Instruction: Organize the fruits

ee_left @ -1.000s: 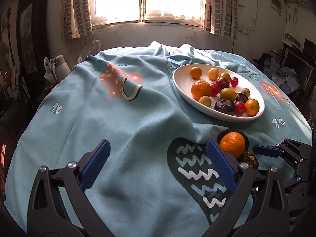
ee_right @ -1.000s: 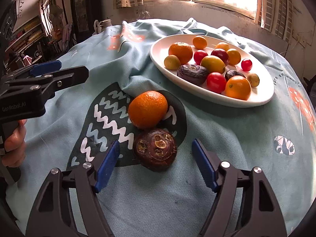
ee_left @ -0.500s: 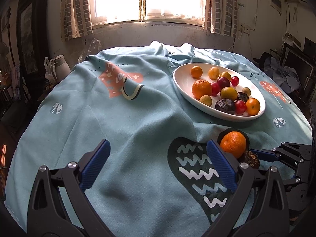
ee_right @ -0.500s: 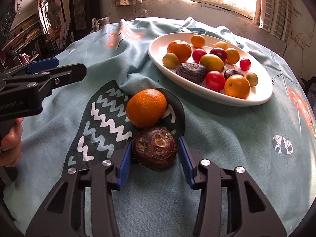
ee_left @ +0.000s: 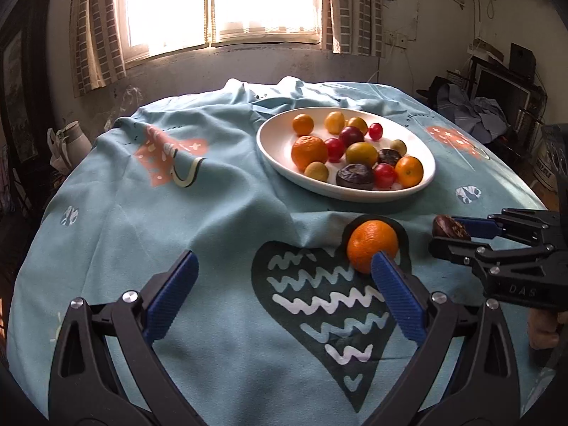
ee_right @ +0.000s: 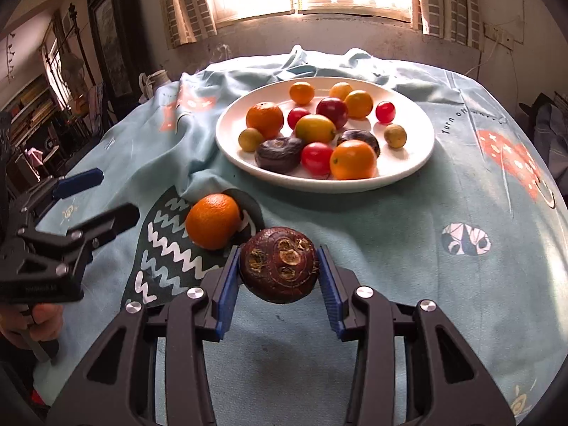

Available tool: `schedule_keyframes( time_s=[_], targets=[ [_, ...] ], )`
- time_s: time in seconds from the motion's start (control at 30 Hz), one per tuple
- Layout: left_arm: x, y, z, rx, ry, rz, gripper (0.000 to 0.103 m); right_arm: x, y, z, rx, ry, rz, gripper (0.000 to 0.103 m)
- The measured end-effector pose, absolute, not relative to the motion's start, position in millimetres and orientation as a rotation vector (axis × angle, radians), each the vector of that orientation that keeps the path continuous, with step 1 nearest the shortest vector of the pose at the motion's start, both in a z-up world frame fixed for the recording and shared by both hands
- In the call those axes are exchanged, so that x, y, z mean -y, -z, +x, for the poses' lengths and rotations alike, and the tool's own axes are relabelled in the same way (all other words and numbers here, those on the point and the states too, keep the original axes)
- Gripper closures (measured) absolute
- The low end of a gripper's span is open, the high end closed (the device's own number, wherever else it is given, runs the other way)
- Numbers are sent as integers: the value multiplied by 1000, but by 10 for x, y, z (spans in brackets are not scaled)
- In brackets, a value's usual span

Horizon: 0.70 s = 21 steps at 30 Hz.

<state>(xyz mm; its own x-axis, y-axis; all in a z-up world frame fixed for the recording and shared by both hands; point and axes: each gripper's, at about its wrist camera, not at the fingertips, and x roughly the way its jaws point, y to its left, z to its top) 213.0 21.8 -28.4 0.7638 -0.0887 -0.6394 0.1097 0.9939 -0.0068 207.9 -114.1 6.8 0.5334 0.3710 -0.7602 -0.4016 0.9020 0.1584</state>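
Fruit sits pinched in the right gripper [ee_right: 278, 271]: a dark brown water chestnut [ee_right: 279, 267], raised off the teal tablecloth [ee_right: 408, 248], its underside hidden. Just beside it, a loose orange [ee_right: 213, 220] rests on the cloth. Farther off, the white plate [ee_right: 408, 163] holds mixed fruit. The left gripper [ee_left: 284, 296] hangs spread wide, one fingertip covering the orange's lower edge.

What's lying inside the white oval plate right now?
The white oval plate holds small round fruits: oranges, red and yellow ones, and two wrinkled dark purple fruits. The plate's surface beneath the pile is hidden. The right tongs hold a dark brown round fruit outside it.
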Motion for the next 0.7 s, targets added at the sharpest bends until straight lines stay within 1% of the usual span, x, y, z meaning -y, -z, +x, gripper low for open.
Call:
schedule_keyframes(
  time_s=[0.1,0.17,0.27,0.3,0.33,0.4,0.7],
  targets=[
    [-4,317,2183,-704,200,61,5,1272,-81,2132,-911,-432,27,60],
    [142,356,2235,-717,237,96,9,1299,-59,2161,-923,-426,47,60],
    [292,423,2326,-740,265,120,28,1317,-49,2158,-926,-427,66,60],
    [329,448,2361,-755,276,123,44,1314,-54,2155,-924,-425,62,60],
    [356,470,2397,-769,286,123,54,1314,-58,2154,-922,-423,60,60],
    [372,508,2456,-782,278,119,57,1323,-65,2153,-916,-416,58,60],
    [401,637,2611,-841,295,99,57,1330,-68,2153,-925,-420,60,60]
  ],
)
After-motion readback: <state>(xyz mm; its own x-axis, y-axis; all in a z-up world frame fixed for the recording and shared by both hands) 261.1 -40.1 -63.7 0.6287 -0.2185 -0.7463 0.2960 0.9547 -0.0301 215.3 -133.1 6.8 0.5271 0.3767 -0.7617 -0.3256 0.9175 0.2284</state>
